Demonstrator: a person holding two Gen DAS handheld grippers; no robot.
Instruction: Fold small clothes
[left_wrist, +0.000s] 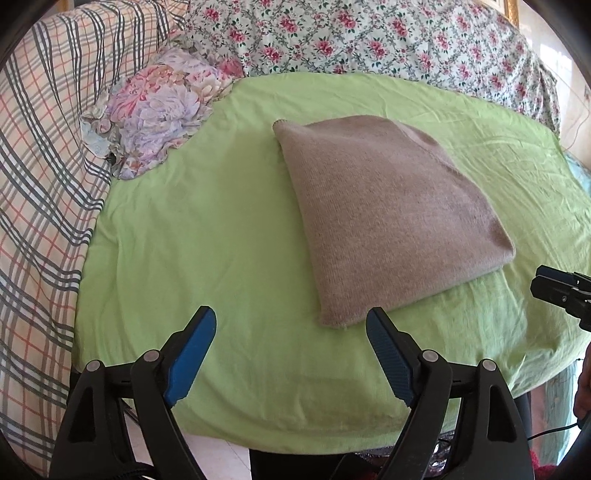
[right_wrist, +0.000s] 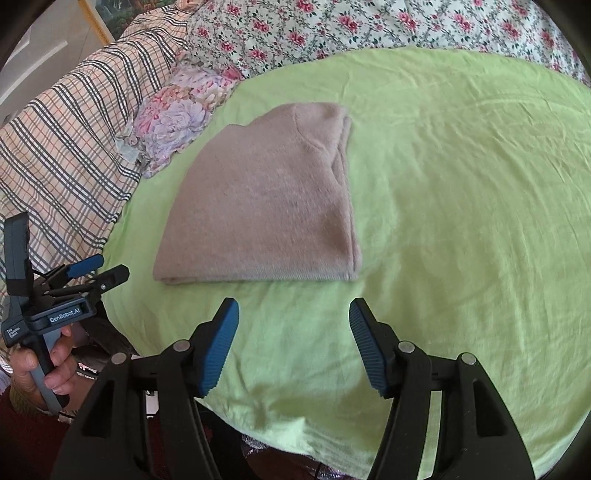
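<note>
On a green sheet (left_wrist: 192, 229), the folded beige sweater (left_wrist: 388, 206) lies flat while the left gripper (left_wrist: 291, 325) and right gripper (right_wrist: 293, 314) hover empty and open just near of it, suggesting the folding is done and only tidying remains.

The folded sweater (left_wrist: 391, 218) is seen in plain greyish tan, laid on a light green sheet (left_wrist: 207, 236). A checked blanket (left_wrist: 48, 155) in cream, grey and red is shown, a rose-printed white quilt (left_wrist: 369, 40), and a pillow (left_wrist: 162, 107) flowered pink and lilac.
</note>
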